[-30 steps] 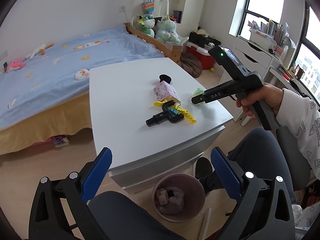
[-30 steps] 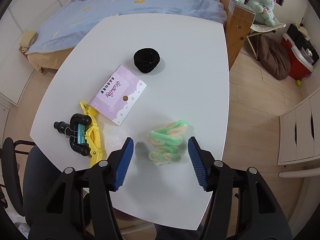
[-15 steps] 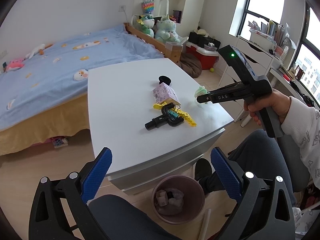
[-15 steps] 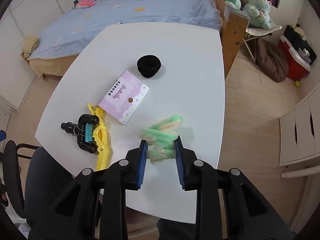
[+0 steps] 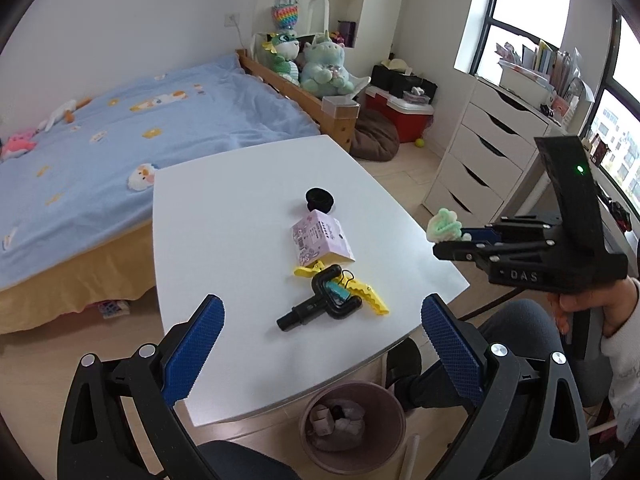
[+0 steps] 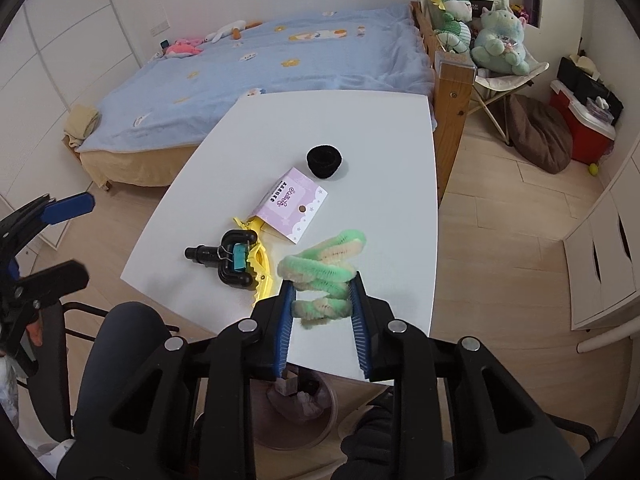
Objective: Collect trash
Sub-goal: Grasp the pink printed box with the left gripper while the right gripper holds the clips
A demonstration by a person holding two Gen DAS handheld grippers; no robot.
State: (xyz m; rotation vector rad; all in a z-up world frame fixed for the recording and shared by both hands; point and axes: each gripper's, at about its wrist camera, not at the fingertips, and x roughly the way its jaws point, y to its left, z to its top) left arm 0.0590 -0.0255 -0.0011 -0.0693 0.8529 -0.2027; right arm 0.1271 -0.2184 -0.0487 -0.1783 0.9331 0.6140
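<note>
Lifted off the white table [image 6: 400, 152] since a second ago, the fuzzy green and cream bundle [image 6: 324, 276] now hangs in the air, pinched between the blue pads of my right claw [image 6: 322, 304], whose jaws closed on it within that second. From my left camera, that claw [image 5: 448, 236] sits beyond the table's right edge, bundle [image 5: 443, 225] at its tip. My left claw [image 5: 320, 344] is spread wide and holds nothing, hovering above the table's near edge. On the table lie a black hair tie [image 6: 324, 161], a pink card [image 6: 294, 205], and a black clip [image 6: 230, 256] on a yellow clip [image 6: 262, 268]. A brown trash bin [image 5: 354, 428] with crumpled paper inside stands on the floor below the near edge.
</note>
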